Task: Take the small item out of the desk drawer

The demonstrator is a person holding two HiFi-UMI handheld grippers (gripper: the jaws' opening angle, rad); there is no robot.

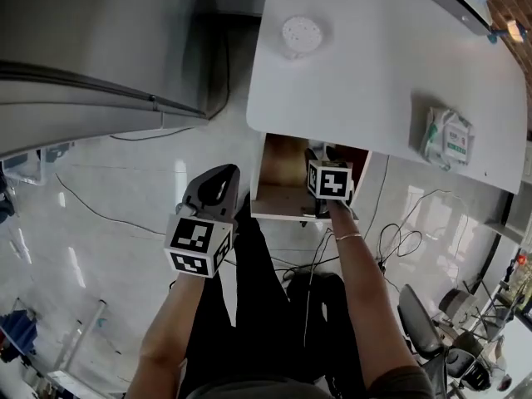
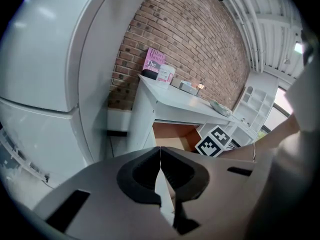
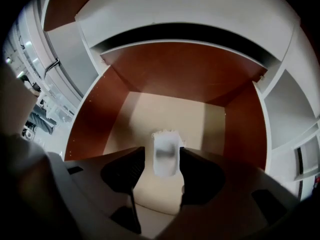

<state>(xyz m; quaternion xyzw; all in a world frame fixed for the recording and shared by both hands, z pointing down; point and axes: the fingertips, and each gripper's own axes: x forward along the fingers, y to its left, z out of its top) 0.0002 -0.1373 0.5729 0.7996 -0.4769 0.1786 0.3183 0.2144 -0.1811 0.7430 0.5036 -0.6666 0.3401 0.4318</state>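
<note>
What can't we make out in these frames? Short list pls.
- Right gripper view: the small white item between the open jaws is blurred, so what it is can't be told.
- Head view: the right gripper covers that item, and the desk top hides the back of the drawer.
- Head view: the print on the packet is too small to read.

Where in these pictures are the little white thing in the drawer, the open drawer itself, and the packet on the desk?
small white item (image 3: 166, 155), right gripper view, its middle.
drawer (image 1: 278, 196), head view, its bare wooden floor.
packet (image 1: 447, 137), head view, middle of its top face.
</note>
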